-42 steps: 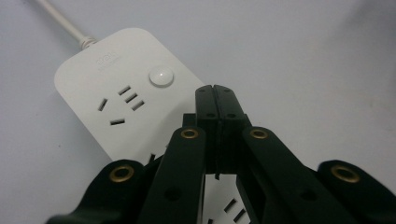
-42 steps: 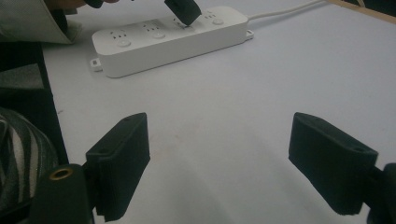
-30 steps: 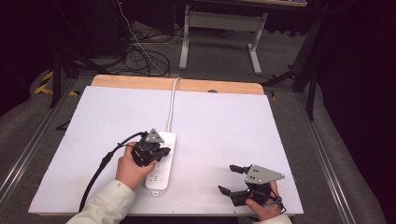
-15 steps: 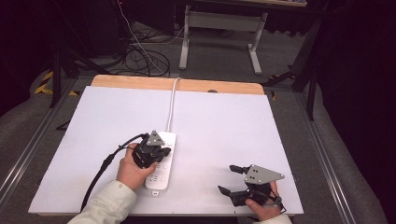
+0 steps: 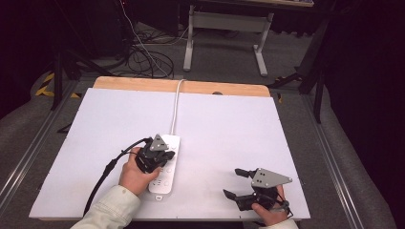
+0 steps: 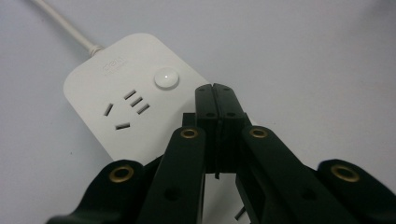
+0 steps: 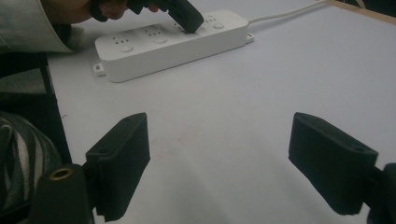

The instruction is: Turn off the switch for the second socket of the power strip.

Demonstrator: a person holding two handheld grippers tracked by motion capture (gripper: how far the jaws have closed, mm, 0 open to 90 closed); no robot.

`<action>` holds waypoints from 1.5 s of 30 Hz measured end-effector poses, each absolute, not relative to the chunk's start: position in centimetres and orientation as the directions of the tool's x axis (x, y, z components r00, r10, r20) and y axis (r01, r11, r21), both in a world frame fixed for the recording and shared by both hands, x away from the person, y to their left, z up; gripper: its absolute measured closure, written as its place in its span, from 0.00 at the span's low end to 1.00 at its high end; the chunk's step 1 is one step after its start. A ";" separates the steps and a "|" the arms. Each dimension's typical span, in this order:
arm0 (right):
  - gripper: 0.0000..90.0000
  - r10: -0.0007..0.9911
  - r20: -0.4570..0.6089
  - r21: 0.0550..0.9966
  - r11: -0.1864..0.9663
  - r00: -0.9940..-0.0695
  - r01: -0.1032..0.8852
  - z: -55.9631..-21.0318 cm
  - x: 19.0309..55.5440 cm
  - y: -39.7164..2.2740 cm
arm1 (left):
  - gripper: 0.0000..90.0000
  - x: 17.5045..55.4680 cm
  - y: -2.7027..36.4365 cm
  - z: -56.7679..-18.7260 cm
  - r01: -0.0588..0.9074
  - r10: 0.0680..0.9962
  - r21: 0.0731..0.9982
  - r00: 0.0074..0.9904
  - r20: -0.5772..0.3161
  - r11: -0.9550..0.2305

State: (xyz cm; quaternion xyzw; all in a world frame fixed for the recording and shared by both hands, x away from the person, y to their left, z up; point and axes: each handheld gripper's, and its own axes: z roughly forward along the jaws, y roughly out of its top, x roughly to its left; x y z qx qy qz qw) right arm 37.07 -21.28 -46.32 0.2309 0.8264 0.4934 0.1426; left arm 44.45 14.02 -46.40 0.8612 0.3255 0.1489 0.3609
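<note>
Item 1, left: left gripper (image 5: 165, 155), jaws closed tight together with nothing between them, tips set down on the top face of the power strip (image 5: 165, 162). In the left gripper view the closed tips sit just beside the round switch button (image 6: 166, 77) at the cord end, near one socket (image 6: 127, 108); whether they press the strip there or only hover close is hard to tell.

Item 2, centre-left: power strip, white, lying flat on the white surface (image 5: 229, 124), its cord (image 5: 175, 102) running off toward the far edge. The near end is partly covered by the person's left hand (image 5: 133, 172).

Item 3, right: right gripper (image 5: 241, 185), jaws wide open and empty, resting near the front edge, well apart from the strip.

Step in hand, as judged: using the closed tips as a pusher on a switch. The next move calls for a short, straight press centred on the button.

Hard to make out: the switch's on or off state.
</note>
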 end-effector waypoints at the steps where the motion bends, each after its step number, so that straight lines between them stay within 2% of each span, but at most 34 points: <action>1: 0.24 0.522 -0.006 0.882 0.405 -0.853 0.241 -46.4 37.1 -21.3 | 1.00 44.4 14.0 -46.4 0.452 0.666 0.716 0.745 0.025 -0.532; 24: 0.24 0.523 0.002 0.874 0.413 -0.853 0.255 -46.5 37.2 -21.1 | 1.00 43.8 12.8 -46.2 0.429 0.672 0.683 0.730 0.124 -0.592; 31: 0.24 0.521 0.002 0.875 0.412 -0.854 0.253 -46.5 37.2 -21.0 | 1.00 44.0 12.9 -46.1 0.446 0.669 0.672 0.737 0.100 -0.592; 41: 0.24 0.522 0.000 0.875 0.413 -0.853 0.253 -46.6 37.3 -21.0 | 1.00 43.8 12.3 -45.6 0.452 0.681 0.653 0.719 0.137 -0.608; 45: 0.24 0.522 -0.003 0.876 0.412 -0.853 0.249 -46.5 37.2 -21.0 | 1.00 44.1 12.8 -45.2 0.483 0.691 0.650 0.717 0.091 -0.587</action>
